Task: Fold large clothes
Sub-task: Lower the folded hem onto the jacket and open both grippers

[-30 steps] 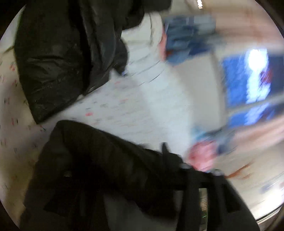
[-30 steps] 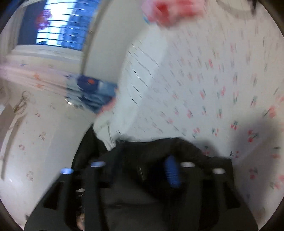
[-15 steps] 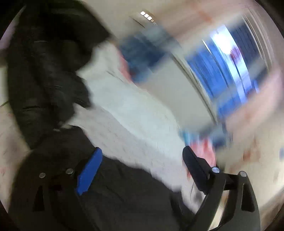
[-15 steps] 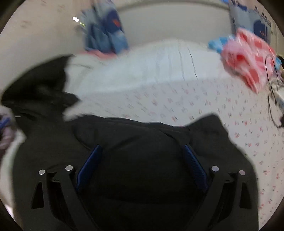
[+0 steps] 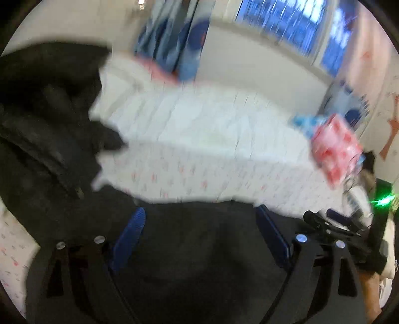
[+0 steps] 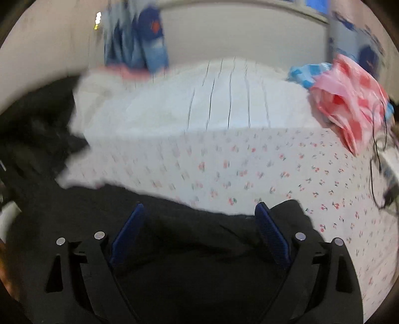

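Note:
A large black garment (image 5: 194, 249) lies on a bed with a cherry-print sheet (image 5: 199, 177). It also fills the lower part of the right wrist view (image 6: 199, 249). More black clothing (image 5: 45, 129) is heaped at the left. My left gripper (image 5: 200, 216) is open, its blue-padded fingers spread just above the garment. My right gripper (image 6: 199, 211) is open too, over the garment's far edge. The right gripper's body (image 5: 336, 229) shows at the right of the left wrist view. Both views are motion-blurred.
A white quilt (image 6: 199, 107) lies folded at the bed's head. A pink-and-red checked bag (image 6: 349, 99) sits at the right, with a black cable (image 6: 376, 159) beside it. Blue cushions (image 6: 139, 37) lean on the headboard. A window (image 5: 286, 22) is behind.
Both grippers were shut on the black garment a second ago and have opened. Both views have swung to face the head of the bed, and the garment now lies flat below them.

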